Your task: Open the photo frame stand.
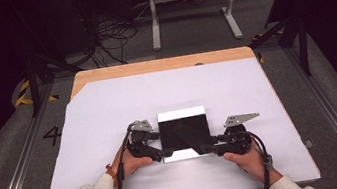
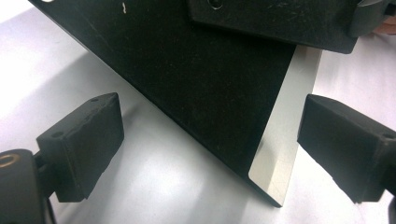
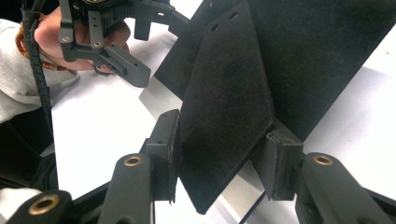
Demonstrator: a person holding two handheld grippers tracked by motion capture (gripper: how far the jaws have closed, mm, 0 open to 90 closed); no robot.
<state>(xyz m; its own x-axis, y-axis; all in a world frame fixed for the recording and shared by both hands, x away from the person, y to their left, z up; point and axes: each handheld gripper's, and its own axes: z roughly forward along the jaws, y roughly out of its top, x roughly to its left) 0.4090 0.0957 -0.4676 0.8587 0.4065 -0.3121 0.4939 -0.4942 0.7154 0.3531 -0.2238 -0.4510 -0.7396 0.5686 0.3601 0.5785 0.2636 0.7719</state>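
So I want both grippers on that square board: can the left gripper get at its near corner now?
Probably yes. The left gripper is open, its jaws either side of the board's near corner, nothing between them. The right gripper holds a separate dark flat piece farther off.

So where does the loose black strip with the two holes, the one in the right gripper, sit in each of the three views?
High view: the black strip lies diagonally over the square black plate, low and right of centre.
Left gripper view: along the top edge, right of centre.
Right gripper view: centre, upright between the jaws.
Shared landmark: the plate's silver edge.
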